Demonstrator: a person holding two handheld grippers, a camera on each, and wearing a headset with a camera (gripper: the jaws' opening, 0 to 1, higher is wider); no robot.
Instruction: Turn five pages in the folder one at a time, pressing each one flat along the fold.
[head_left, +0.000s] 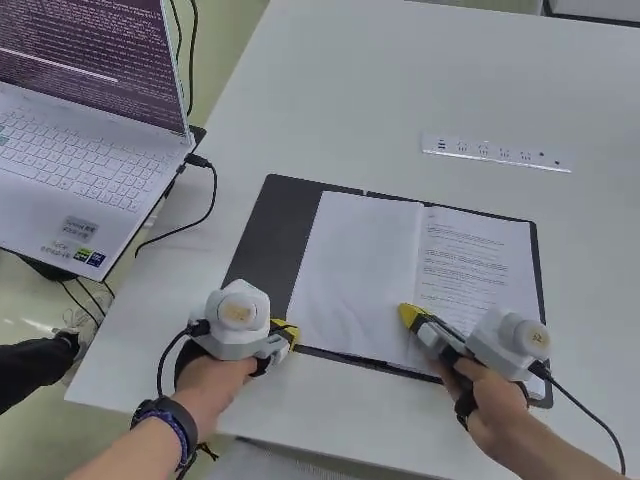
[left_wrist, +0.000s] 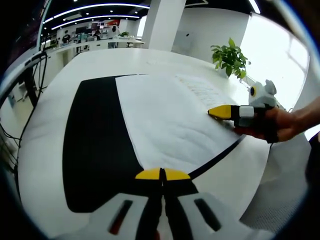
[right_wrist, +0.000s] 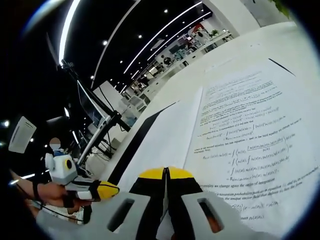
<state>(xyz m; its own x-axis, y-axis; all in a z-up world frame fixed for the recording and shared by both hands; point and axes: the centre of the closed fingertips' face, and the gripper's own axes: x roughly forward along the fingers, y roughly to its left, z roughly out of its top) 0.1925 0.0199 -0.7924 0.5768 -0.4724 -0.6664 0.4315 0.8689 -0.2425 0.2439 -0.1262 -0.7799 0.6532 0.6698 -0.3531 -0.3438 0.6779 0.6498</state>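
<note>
Folder lies open mid-table, blank page on its left, printed page on its right. Left gripper has jaws closed and empty, at the folder's 7 o'clock edge. Right gripper has jaws closed and empty, tips over the pages near the fold at 6 o'clock. Laptop sits at 10 o'clock.

The folder has a matt black cover, smooth like plastic. Its pages are thin white paper, the blank one faintly rippled, the printed one at 3 o'clock flat. The worktop is white and smooth with a soft sheen. The left gripper and right gripper look like hard plastic: matt white bodies, yellow tips on the jaws.
</note>
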